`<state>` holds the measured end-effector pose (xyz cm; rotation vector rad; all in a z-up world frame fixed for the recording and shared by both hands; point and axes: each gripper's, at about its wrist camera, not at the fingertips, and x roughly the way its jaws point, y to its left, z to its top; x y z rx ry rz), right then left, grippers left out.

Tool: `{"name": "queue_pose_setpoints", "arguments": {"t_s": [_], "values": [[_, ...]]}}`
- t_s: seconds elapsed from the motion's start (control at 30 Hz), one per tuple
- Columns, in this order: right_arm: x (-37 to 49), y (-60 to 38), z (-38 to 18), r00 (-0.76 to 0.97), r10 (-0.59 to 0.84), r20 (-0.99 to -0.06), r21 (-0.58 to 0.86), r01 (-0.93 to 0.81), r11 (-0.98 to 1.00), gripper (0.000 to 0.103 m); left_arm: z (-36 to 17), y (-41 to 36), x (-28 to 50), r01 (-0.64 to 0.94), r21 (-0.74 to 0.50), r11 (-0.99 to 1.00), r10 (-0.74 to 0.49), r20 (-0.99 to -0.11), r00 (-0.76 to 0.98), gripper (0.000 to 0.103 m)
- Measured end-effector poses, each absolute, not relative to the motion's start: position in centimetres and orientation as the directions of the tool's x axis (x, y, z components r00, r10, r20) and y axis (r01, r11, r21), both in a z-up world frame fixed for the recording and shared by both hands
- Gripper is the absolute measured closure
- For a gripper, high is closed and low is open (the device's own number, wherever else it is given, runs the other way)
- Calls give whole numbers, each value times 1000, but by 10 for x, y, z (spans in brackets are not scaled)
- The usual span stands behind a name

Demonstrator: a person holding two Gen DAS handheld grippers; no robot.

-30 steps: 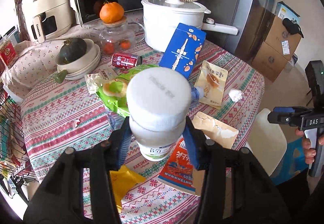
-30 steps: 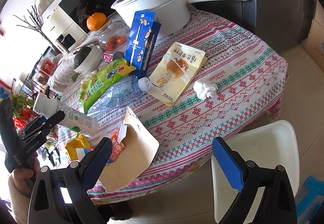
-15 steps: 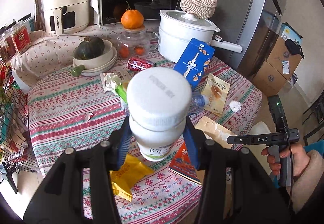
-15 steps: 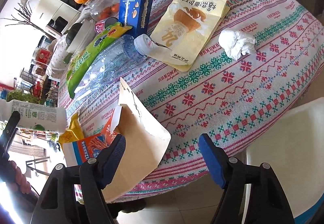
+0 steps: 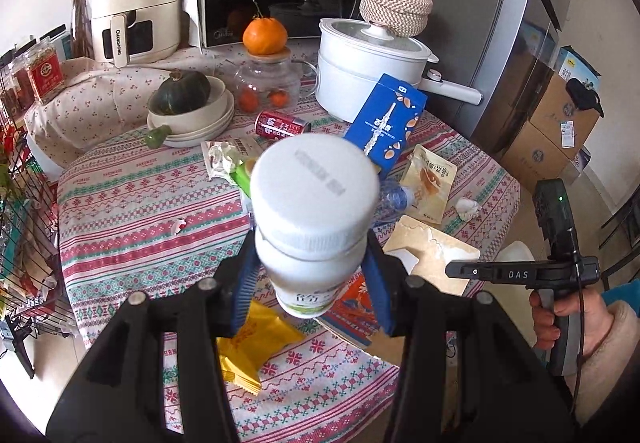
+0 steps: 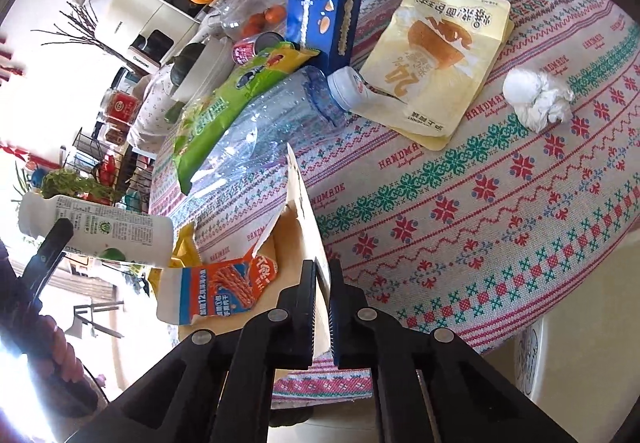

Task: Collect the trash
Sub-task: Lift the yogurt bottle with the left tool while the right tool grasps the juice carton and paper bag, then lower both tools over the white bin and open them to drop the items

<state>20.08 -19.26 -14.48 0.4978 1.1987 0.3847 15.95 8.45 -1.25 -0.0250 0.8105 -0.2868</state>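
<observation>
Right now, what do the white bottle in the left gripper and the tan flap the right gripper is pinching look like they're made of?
White bottle: opaque plastic by its look, matte, with a ribbed screw cap and printed label. Tan flap: thin cardboard, likely a torn-open box; dull brown face, ragged edge, standing stiffly on its own.

The bottle (image 5: 314, 219) is matt white plastic with a ribbed cap. The tablecloth (image 6: 500, 203) is woven cloth, patterned. The torn box (image 6: 308, 211) is plain brown cardboard, matt. The clear bottle (image 6: 260, 131) is dimpled transparent plastic. The pouch (image 6: 444, 55) is glossy film. The tissue (image 6: 534, 99) is crumpled white paper.
</observation>
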Motion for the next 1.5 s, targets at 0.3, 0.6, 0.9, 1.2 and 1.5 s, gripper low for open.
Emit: {"name": "queue_pose_setpoints", "arguments": {"t_s": [0.3,0.6,0.9,1.2,1.5], "values": [[162,-228,-64,523,428,-737,458,-79,885,102,-3,51,152,307,-149,940,-324,-676,662,52],[91,-328,-17,656,195,-729,299,49,953,102,1,-28,131,468,-169,867,-450,-667,593,52],[72,-404,-94,453,6,-892,120,224,967,102,-35,-147,104,619,-232,751,-561,-718,412,52],[89,-419,-163,323,138,-936,222,239,945,99,-70,-210,95,665,-207,717,-536,-774,337,52],[75,-456,-138,335,185,-924,317,401,859,53,-110,-242,101,669,-204,715,-481,-838,258,52]]}}
